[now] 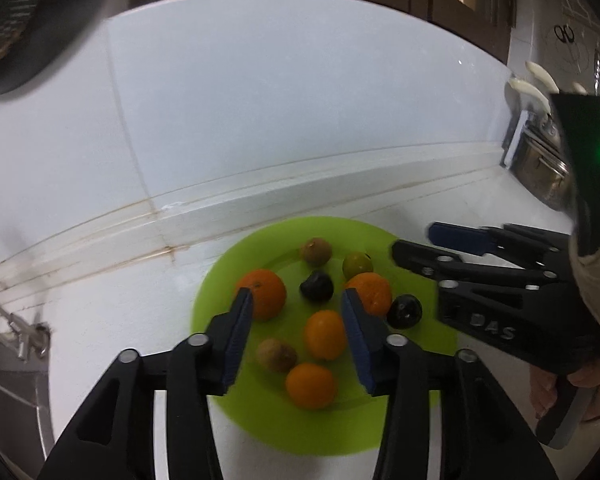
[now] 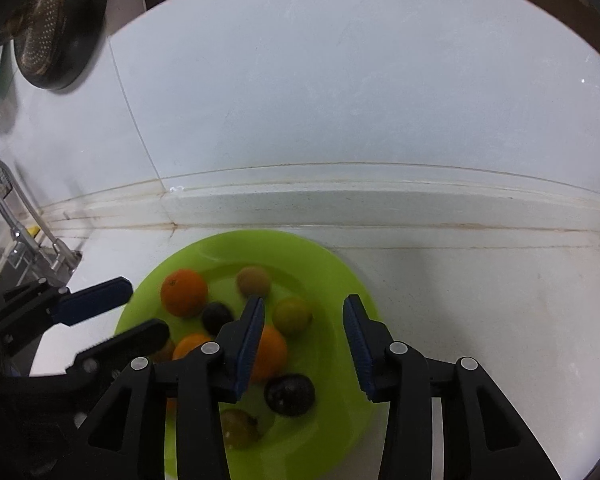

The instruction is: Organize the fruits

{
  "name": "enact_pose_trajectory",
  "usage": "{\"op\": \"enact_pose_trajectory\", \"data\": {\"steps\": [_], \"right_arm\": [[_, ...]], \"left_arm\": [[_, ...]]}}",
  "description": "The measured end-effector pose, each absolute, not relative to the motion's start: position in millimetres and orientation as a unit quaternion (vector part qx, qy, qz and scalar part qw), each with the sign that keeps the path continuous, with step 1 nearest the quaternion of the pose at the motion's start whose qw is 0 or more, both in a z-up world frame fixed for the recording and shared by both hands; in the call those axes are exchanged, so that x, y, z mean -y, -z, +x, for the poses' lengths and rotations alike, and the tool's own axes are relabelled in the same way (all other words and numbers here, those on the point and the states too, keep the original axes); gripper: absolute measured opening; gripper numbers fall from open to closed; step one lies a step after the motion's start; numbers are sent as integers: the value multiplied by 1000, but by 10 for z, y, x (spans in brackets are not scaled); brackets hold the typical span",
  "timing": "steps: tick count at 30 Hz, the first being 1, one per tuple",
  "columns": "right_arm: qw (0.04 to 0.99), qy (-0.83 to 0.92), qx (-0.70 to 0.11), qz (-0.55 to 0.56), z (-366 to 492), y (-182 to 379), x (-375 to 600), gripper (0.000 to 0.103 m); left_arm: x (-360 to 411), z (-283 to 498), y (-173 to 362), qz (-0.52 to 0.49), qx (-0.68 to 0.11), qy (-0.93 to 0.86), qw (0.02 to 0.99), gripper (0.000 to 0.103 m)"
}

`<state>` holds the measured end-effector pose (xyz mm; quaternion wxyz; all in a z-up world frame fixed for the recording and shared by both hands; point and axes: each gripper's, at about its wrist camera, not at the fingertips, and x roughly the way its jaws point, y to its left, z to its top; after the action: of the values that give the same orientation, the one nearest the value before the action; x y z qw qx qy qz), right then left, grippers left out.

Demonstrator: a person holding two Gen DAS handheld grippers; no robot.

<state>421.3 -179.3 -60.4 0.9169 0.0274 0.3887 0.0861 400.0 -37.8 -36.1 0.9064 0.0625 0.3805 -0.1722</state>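
A lime-green plate [image 1: 228, 280] on the white counter holds several oranges, two dark plums, two brown fruits and a yellow-green one. My left gripper [image 1: 297, 294] hovers over the plate's middle, open, with nothing between its blue pads; one orange [image 1: 325, 334] and a dark plum [image 1: 316, 286] show in the gap below. In the right wrist view my right gripper [image 2: 305, 301] hangs open over the right part of the plate [image 2: 332, 280], above the yellow-green fruit [image 2: 292, 314] and a dark plum [image 2: 290, 394]. Each gripper shows in the other's view: right gripper [image 1: 414, 240], left gripper [image 2: 146, 306].
A raised white ledge [image 2: 380, 200] and tiled wall run just behind the plate. A faucet [image 2: 4, 200] and sink [image 1: 12, 380] lie to the left. A steel pot [image 1: 540, 160] stands at the far right. A dark strainer [image 2: 56, 28] hangs upper left. A person's hand [image 1: 548, 392] holds the right gripper.
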Motion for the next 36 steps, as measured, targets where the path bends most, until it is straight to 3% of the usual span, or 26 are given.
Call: {"op": "enact_pose_trajectory", "data": {"steps": [5,9,12,16,19,24,36], "right_arm": [[925,-65,-374,24,3930,433,1805,42],[931,-58,-360,24,3682,285,1792,42],[937,-52,-346,28,3466,165,1776,52],[941,-47,-332,33,3195,20,1755,52],[945,-39,-323,33,2992,-87,1735,61],[951,-29,-308,30,2638,-269,1740,67],[956,-39,-291,14,1814,-416,1833,71]], "left_arm": [[245,3839,203,46,-370,155,915,51],[187,3634,29,53,-343,145,927,62],[143,3467,-103,62,-320,130,936,71],[79,3200,-269,63,-296,123,945,84],[32,2993,-377,60,-284,117,950,94],[15,2658,-511,59,-270,107,955,102],[56,1844,-650,50,-267,80,959,103]]}}
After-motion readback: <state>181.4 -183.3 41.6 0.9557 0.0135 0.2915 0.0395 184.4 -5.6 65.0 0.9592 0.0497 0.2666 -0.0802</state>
